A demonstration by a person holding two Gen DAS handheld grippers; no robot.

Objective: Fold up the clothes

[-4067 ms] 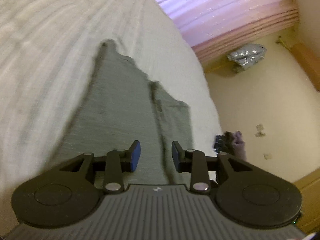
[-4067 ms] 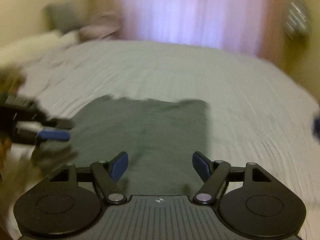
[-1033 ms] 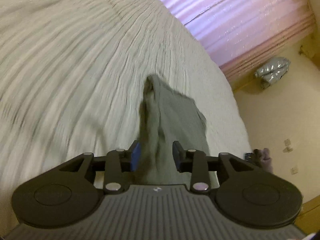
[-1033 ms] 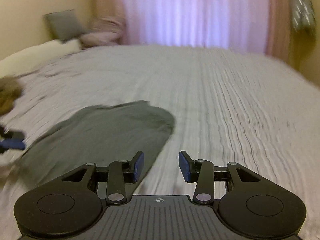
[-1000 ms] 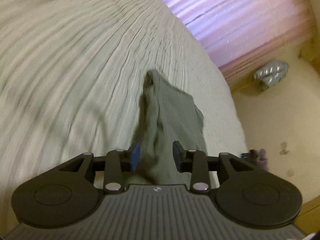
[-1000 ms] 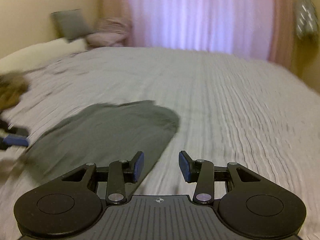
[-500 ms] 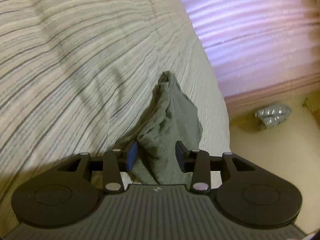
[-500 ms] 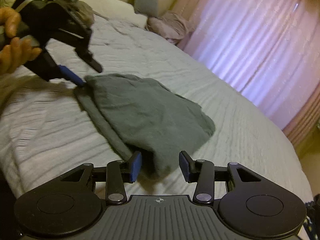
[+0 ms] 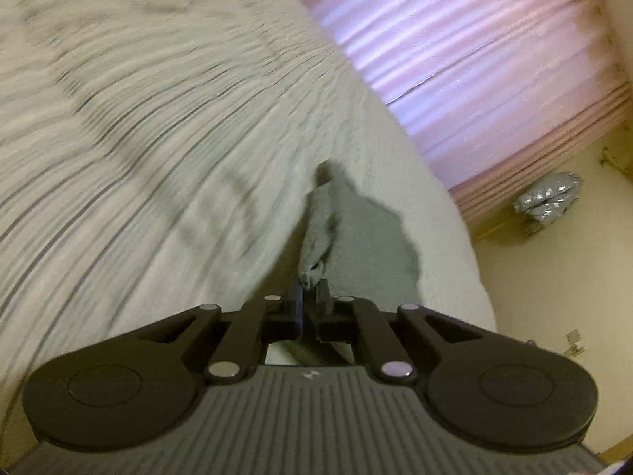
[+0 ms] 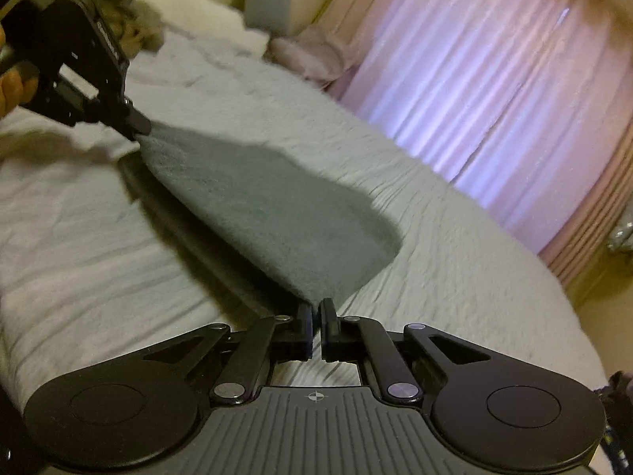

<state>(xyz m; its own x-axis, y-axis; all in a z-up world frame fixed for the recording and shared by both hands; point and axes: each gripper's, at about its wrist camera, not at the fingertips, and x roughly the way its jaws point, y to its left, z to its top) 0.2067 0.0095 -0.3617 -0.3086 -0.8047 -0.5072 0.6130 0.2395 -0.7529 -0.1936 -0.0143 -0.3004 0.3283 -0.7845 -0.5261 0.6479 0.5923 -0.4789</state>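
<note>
Here the left hand-held gripper (image 9: 309,291) is clenched on one corner of the grey garment (image 10: 269,206), and the right hand-held gripper (image 10: 316,310) is clenched on another corner — the cloth stretches taut between them, its near edge lifted above the bed (image 10: 99,237), casting a shadow on the white ribbed cover. The garment's far end rests on the bed, with pink curtains (image 10: 494,91) behind.
</note>
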